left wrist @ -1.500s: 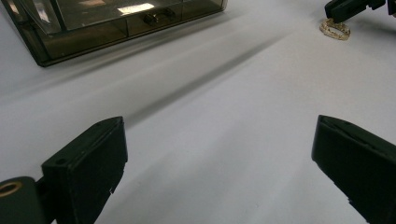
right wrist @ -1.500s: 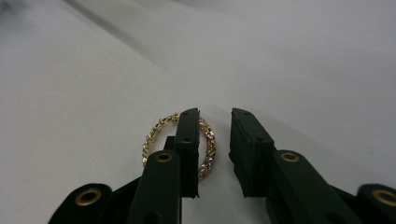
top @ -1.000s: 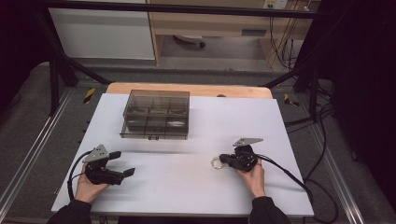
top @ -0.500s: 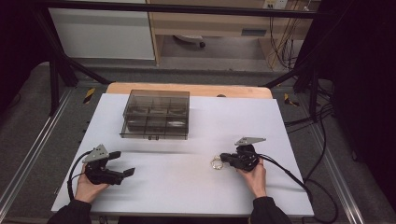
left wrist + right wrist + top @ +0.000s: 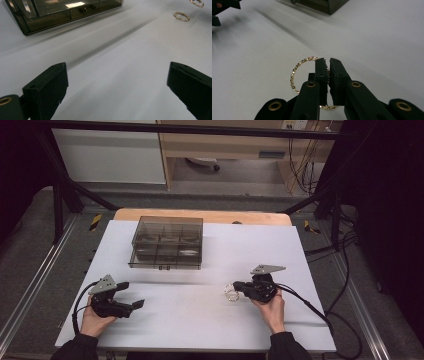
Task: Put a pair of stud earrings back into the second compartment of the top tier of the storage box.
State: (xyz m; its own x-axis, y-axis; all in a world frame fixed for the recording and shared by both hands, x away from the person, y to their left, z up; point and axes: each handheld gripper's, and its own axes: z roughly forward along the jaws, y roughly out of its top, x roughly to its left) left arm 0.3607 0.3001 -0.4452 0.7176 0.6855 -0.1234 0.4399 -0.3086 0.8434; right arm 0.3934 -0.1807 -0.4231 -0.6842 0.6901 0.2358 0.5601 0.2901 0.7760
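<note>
A thin gold beaded bracelet (image 5: 294,72) rests low over the white table, and my right gripper (image 5: 328,61) is shut on its right side. From above, the bracelet (image 5: 231,294) shows just left of the right gripper (image 5: 236,285), right of the table's middle. My left gripper (image 5: 132,294) stands open near the front left with nothing between its jaws. In the left gripper view the open gripper (image 5: 117,64) faces bare table, with the bracelet (image 5: 181,16) far off at the top right. A smoky clear compartment box (image 5: 167,242) sits closed at the back centre.
The white table top (image 5: 200,320) has a wooden strip (image 5: 200,215) along its far edge. Cables trail from both grippers toward the sides. A bit of gold chain (image 5: 197,2) shows at the top right edge of the left gripper view. Metal rails flank the table.
</note>
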